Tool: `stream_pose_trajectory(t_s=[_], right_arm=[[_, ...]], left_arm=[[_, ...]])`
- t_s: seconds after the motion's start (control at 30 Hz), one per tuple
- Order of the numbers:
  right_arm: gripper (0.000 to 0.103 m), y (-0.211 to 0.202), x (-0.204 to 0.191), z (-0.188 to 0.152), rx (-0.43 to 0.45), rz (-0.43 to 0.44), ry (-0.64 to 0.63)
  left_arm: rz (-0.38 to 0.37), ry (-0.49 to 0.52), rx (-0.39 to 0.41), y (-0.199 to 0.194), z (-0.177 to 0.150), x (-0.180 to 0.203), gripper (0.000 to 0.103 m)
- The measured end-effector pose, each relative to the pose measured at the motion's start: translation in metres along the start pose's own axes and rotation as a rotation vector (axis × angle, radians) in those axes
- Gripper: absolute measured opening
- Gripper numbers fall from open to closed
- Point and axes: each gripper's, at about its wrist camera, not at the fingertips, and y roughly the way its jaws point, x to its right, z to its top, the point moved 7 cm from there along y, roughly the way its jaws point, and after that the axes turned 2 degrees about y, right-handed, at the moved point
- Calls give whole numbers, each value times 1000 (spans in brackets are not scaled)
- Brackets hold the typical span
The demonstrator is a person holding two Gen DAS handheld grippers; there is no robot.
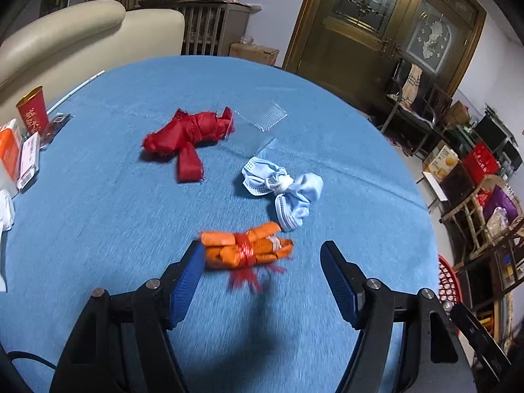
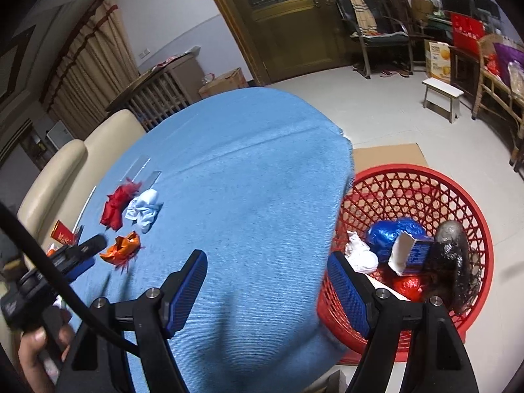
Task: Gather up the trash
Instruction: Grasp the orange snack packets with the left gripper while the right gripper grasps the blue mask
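So the trash run looks roughly half done, going by what's lying where. The red plastic lattice basket (image 2: 422, 177) on the floor beside the table already has a pile in it: a crumpled white paper wad (image 2: 360, 255), a shiny blue foil bag (image 2: 393, 232), a torn blue-and-white carton (image 2: 414, 253), something red and shiny under that, plus a dark grey lump I can't identify.

Left on the blue cloth-covered table (image 1: 98, 229) are three bundles: an orange wrapper bundle tied with red string (image 1: 245, 249), a knotted light-blue face mask (image 1: 281, 186) and a scrunched red cloth bag (image 1: 186, 137). There's also a clear plastic sheet (image 1: 258, 124) behind the red one, probably trash too, hard to say.

The left gripper (image 1: 262, 262) has its blue pads spread wide and is empty, hovering right over the orange bundle. The bundle sits between the jaws, near the left pad, but I can't tell if that pad touches it. My guess is that's the next grab.

The right gripper (image 2: 268, 271) is spread too, pinching nothing, sitting over the table's edge with one finger in front of the basket.

Off on the left edge there's a red paper cup (image 1: 32, 108) and some small boxes (image 1: 19, 157). No clue if those count as trash.

So I'd say three or four pickups to go.
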Motion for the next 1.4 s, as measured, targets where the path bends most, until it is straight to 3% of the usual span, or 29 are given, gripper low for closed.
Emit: stream_pose_trajectory(t_s=[0.33,0.37,0.67,1.13,1.4], right_arm=[[79,6,-16,2,-12,22,-32],[79,7,-18,2,-14,23,-36],[79,25,-50,10,-28,45,-109],[79,91,-161,22,-90,138,-374],[79,143,-203,20,-149,95,-524]], left_arm=[[52,17,-37,32,0,-10,70],[47,21,-32,31,-1,-11,66],[70,31,18,-2,-10,-38,64],[124,-38,50,-34,-24,-89,65],[112,-50,50,-36,-26,-96,65]])
